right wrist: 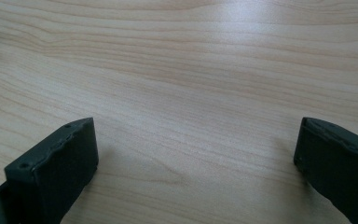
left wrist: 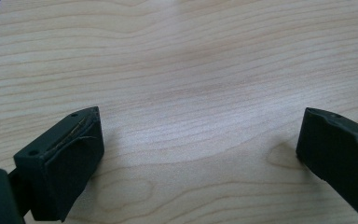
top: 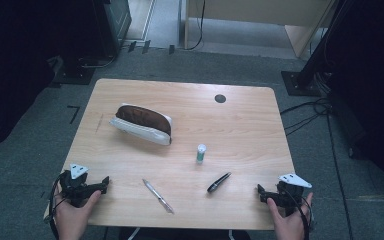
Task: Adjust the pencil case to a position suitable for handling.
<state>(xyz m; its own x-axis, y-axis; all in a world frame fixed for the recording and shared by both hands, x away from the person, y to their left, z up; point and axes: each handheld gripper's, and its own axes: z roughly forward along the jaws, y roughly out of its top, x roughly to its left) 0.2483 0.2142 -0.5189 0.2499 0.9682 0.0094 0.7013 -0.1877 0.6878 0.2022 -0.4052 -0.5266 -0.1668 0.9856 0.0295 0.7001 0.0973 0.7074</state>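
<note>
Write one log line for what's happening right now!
left gripper: open, empty | right gripper: open, empty | wooden table: brown-and-white zipped pouch, small green-white tube, black pen, silver pen, all untouched

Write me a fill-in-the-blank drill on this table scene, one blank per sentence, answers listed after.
1. The pencil case lies with its zip ____, showing a dark brown inside.
2. The small white and green bottle stands ____ on the wooden table.
3. The silver pen lies between the left hand-held gripper and the ____ pen.
4. Both the left and the right hand-held gripper have their jaws ____, with nothing between them.

Missing words: open; upright; black; open
</note>
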